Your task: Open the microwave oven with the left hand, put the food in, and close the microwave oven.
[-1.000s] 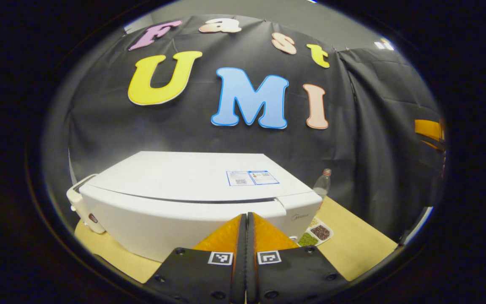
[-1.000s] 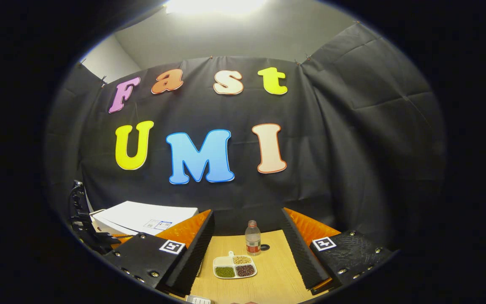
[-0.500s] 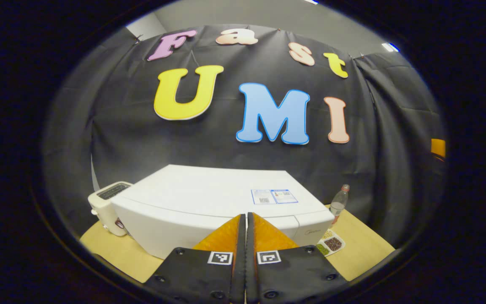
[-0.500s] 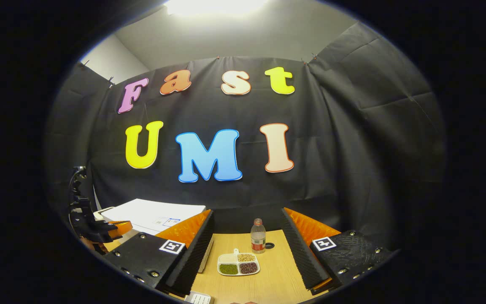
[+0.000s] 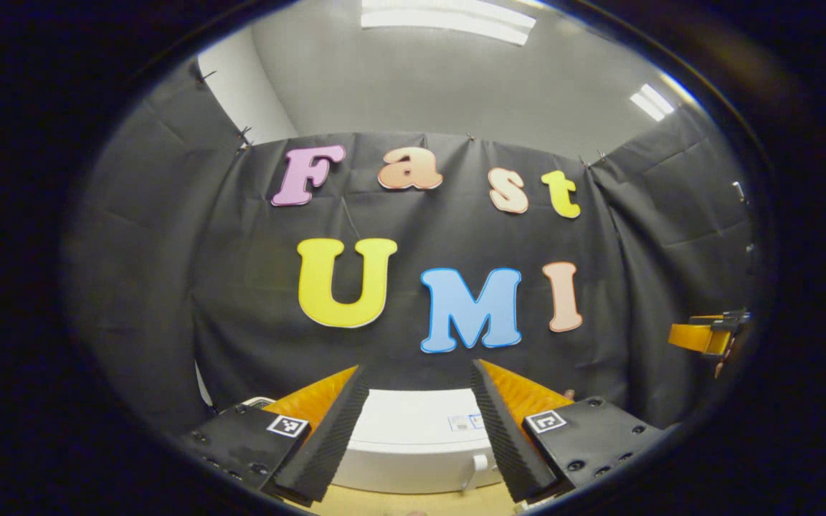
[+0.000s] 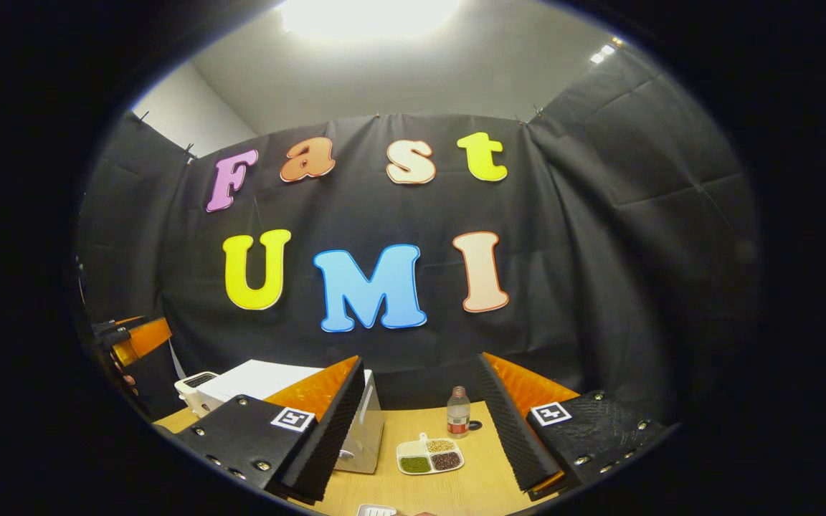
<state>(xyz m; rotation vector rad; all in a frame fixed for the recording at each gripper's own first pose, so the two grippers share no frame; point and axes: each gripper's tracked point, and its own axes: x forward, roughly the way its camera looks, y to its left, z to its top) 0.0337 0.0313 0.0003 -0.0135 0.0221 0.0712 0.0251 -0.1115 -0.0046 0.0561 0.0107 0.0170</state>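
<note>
The white microwave [image 5: 413,437] stands low in the left gripper view, seen between the fingers of my left gripper [image 5: 416,373], which is open and holds nothing. Its door looks shut. In the right gripper view the microwave [image 6: 255,378] stands at the left of the wooden table [image 6: 485,480]. A white divided dish of food [image 6: 430,456] with green, tan and dark grains lies on the table beyond my right gripper [image 6: 419,362], which is open and empty. My left gripper [image 6: 133,340] hangs at the far left edge there, above the table.
A white toaster [image 6: 194,383] stands left of the microwave. A clear bottle [image 6: 458,412] with its cap [image 6: 475,425] beside it stands behind the dish. A small white object [image 6: 376,510] lies at the table's near edge. My right gripper [image 5: 703,335] shows far right.
My left gripper has gone from shut to open and has drawn back and tilted up from the microwave. The right gripper has drifted slightly, bringing more of the microwave into view.
</note>
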